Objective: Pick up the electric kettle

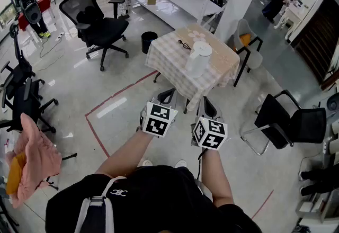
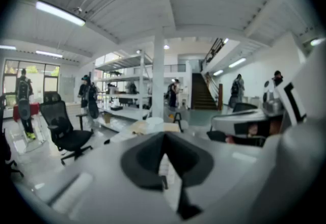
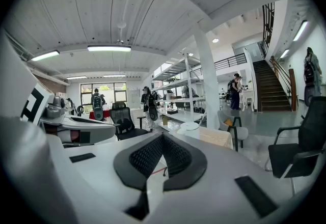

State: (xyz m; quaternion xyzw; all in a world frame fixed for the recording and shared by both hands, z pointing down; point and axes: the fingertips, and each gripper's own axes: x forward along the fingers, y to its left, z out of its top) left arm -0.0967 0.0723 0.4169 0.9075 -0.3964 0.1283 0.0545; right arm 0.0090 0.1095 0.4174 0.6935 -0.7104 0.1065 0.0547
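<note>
The white electric kettle stands upright on a small table with a checked cloth, some way ahead of me across the floor. Both grippers are held side by side at waist height, short of the table and touching nothing. My left gripper is shut and empty; in the left gripper view its black pads meet, and the kettle shows small beyond them. My right gripper is also shut and empty, its ribbed pads pressed together, with the kettle and the table beyond.
A small dark item lies on the cloth near the kettle. A black bin and a black office chair stand left of the table, a grey chair behind it, and a black chair at right. Red tape marks the floor.
</note>
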